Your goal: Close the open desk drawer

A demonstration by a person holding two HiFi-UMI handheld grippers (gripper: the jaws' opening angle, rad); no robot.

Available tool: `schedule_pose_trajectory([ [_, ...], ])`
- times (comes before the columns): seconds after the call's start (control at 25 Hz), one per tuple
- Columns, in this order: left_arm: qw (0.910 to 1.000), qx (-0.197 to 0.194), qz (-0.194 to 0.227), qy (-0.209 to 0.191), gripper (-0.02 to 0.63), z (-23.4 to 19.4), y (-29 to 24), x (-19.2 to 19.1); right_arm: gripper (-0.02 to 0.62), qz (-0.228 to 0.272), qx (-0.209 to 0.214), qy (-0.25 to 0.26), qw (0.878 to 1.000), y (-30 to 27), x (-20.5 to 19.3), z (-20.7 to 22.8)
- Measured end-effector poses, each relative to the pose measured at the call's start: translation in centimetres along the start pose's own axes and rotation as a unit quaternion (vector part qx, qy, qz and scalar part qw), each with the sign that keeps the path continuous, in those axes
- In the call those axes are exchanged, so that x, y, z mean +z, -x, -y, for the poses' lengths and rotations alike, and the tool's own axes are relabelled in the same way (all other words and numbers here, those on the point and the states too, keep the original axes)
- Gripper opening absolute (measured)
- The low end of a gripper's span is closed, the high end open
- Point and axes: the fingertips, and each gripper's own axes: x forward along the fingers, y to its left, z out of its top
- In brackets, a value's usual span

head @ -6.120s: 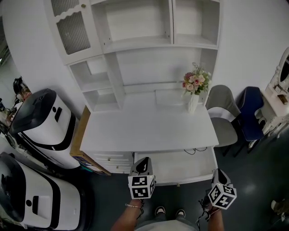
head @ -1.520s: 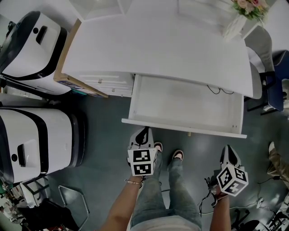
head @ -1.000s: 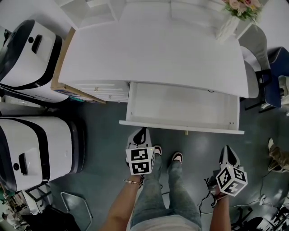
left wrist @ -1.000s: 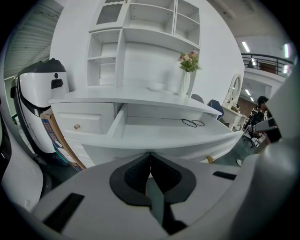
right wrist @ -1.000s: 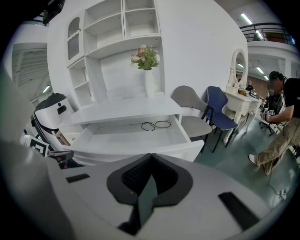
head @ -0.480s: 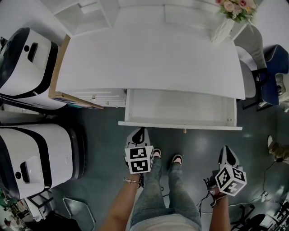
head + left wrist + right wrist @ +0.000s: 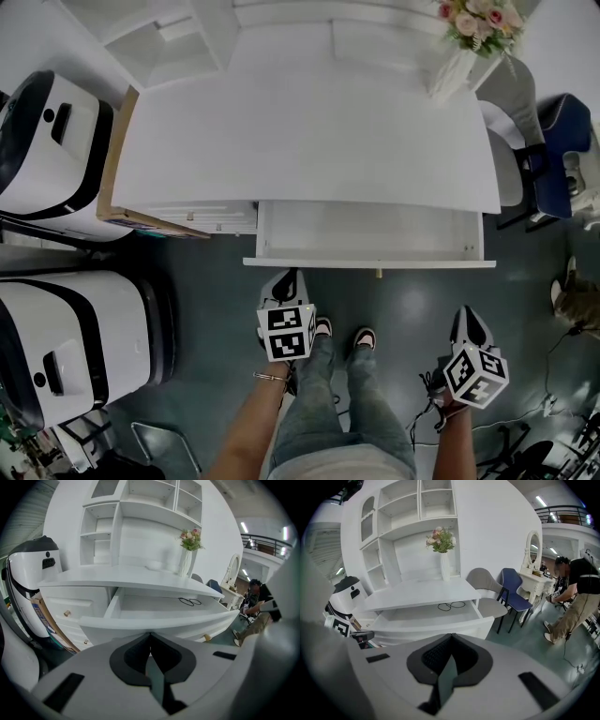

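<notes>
Under the desk (image 7: 300, 141): 1 drawer (image 7: 370, 263), part-open; my left gripper (image 7: 289, 279) and right gripper (image 7: 466, 321), both pressed together and empty, face its front, presumably for pushing.

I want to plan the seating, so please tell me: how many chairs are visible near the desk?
2. A grey chair stands at the right end of the desk, and a blue chair stands just beyond it. Others may be out of view.
</notes>
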Motion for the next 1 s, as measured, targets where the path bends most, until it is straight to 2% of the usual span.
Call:
schedule_pose_trajectory([
  [1.0, 0.9999, -0.013, -0.011, 0.0, 0.018, -0.6, -2.7, 2.6, 0.006, 0.0, -0.022, -0.032, 0.999, -0.3, 1.7, -0.2],
])
